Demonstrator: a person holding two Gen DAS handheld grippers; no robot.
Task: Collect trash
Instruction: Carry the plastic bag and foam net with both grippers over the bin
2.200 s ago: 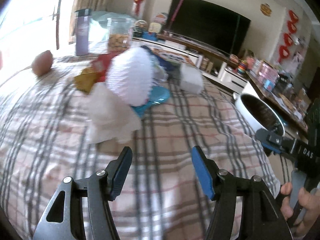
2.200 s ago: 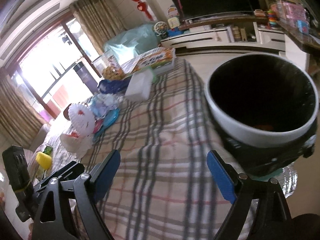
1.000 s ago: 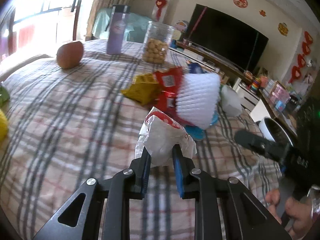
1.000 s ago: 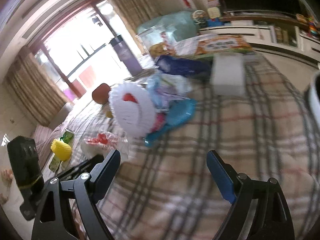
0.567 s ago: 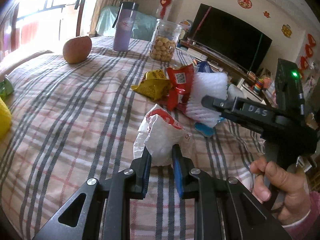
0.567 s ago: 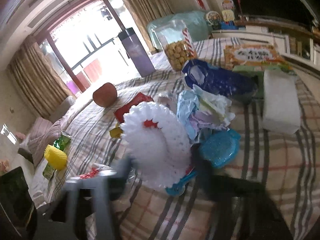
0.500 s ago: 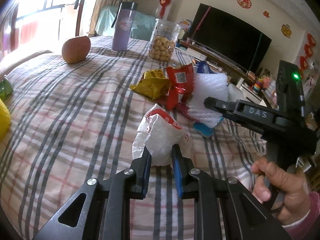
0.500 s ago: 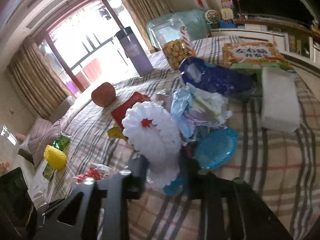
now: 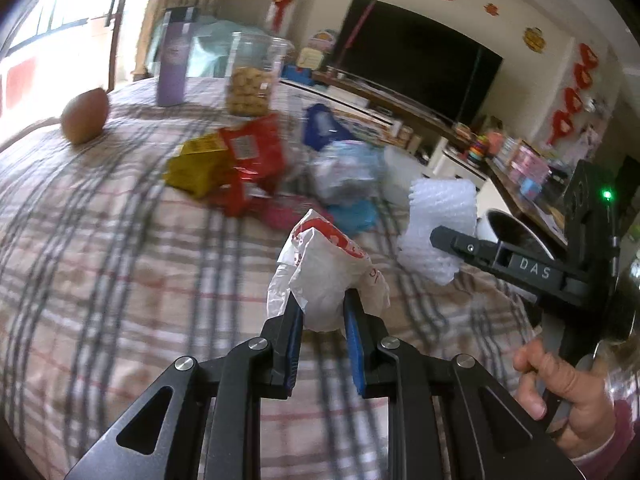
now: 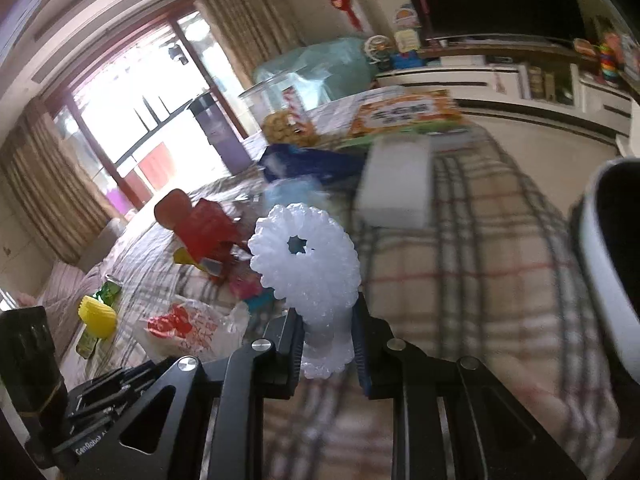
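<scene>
My left gripper is shut on a crumpled white plastic bag with red print, held just above the plaid cloth. My right gripper has a white foam fruit net between its pads; the jaws are closing and press on its lower edge. In the left wrist view the foam net hangs at the right, off the trash pile. More trash lies behind: a red wrapper, a yellow wrapper, crumpled clear plastic and a blue piece. The white-rimmed bin stands at the table's right edge.
An apple, a purple bottle and a snack jar stand at the far side. A white box lies near the bin. A yellow foam net sits far left. A person's hand holds the right gripper.
The right gripper went from wide open to closed on the foam net and carried it off the pile to the right. The left gripper, still holding the bag, shifted sideways.
</scene>
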